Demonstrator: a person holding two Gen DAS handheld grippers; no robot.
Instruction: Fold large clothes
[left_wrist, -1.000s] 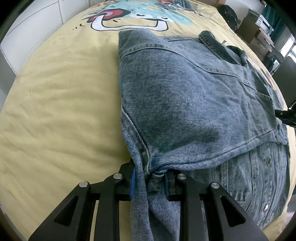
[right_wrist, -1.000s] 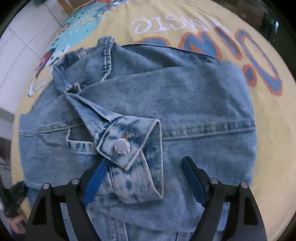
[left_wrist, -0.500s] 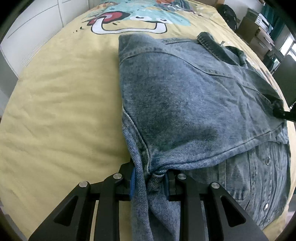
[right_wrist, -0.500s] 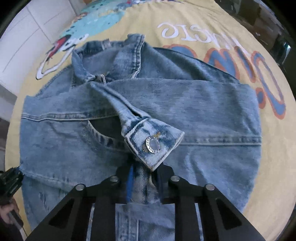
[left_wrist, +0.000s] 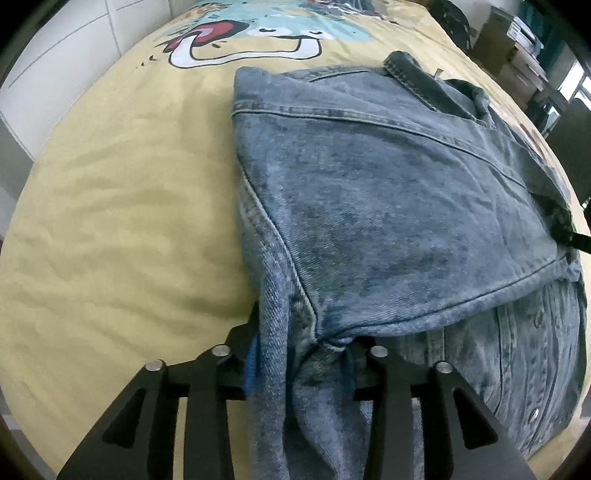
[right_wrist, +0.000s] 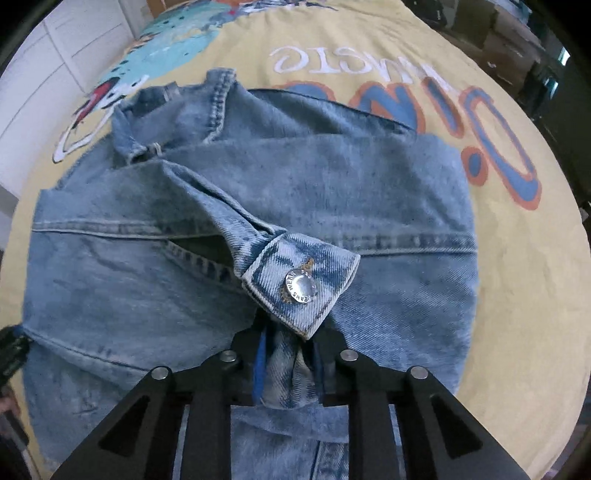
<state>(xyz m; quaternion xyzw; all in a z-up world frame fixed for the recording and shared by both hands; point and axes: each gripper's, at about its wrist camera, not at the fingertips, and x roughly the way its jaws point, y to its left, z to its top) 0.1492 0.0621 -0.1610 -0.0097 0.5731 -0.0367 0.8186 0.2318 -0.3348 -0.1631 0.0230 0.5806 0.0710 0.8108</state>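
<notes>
Left wrist: denim jacket (left_wrist: 388, 206) is spread on the yellow bedspread (left_wrist: 110, 229); a bunched fold at 6 o'clock sits between the opening left tongs (left_wrist: 301, 363), so slip-out is risked.

Right wrist: the cuff (right_wrist: 301, 280) is pinched by the opening right tongs (right_wrist: 290, 365); the sleeve may be dropped.

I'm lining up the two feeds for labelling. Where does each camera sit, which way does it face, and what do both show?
Left wrist: on the left gripper, looking steeply down along its fingers at the denim jacket on the yellow printed bedspread; jaws opening, denim between them.
Right wrist: on the right gripper, looking steeply down at the buttoned cuff; jaws opening slightly, denim still pinched between them.
Shared: the same jacket and bedspread; each view catches the other gripper at its edge.
</notes>
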